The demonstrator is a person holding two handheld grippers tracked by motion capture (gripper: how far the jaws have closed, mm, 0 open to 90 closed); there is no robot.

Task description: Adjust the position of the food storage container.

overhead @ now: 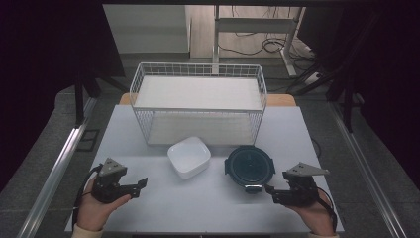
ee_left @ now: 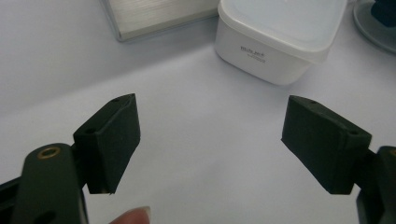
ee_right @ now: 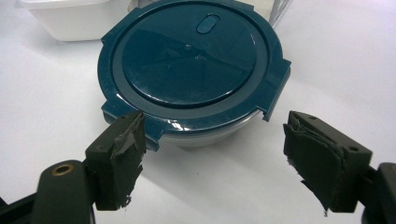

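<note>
I've got both grippers, left & right, jaws wide & empty; round teal-lidded container sits on table just ahead of right one, prob light, rigid, slick plastic, so I'd pinch across its rim tabs.

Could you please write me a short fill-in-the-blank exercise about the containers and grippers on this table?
1. The round container has a dark teal ____.
2. The white container is ____ in shape.
3. Behind both containers stands a white ____ basket.
4. The left gripper and the right gripper both have their jaws ____.

Missing words: lid; square; wire; open
</note>
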